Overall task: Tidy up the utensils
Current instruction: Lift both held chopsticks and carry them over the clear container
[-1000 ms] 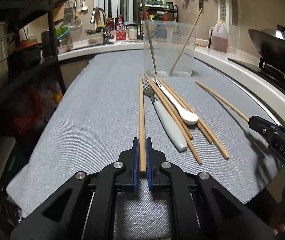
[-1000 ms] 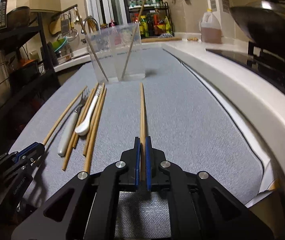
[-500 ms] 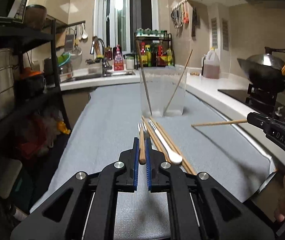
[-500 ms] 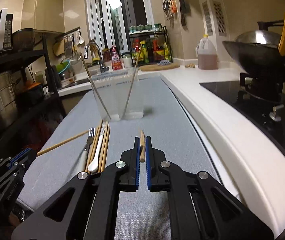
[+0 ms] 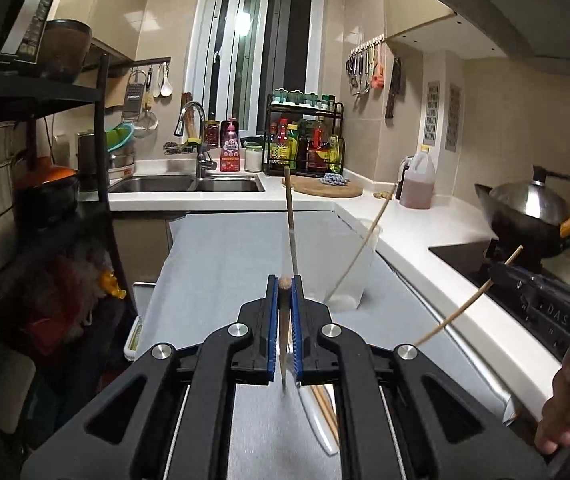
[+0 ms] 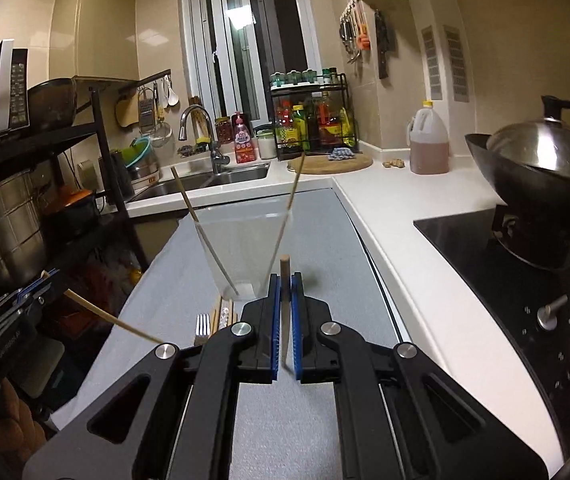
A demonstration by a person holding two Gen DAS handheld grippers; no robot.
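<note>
Kitchen counter, grey mat (image 6: 325,240) running away toward sink (image 5: 189,184); dim light.

Nearest: left gripper (image 5: 284,312), jaws closed down on a chopstick (image 5: 283,344), stick tipped steeply, one end poking just above the pads, the other hanging below; right gripper (image 6: 284,312) the same, jaws pinched on its own chopstick (image 6: 284,280), stood near upright.

Beneath and left of right gripper on mat: fork (image 6: 202,328), loose chopsticks (image 6: 217,314), lying lengthwise near-to-far.

Beyond: clear container (image 6: 245,256) upright on mat, two chopsticks already leaning inside it.

Key relation: container mouth lies ahead of both grippers, slightly left of the right one, slightly right of the left one; neither looks clearly nearer; each stick's long axis already close to vertical, so probably carry forward over rim, then release.

Far: bottle rack (image 6: 313,120), wok (image 6: 545,160) at right.
</note>
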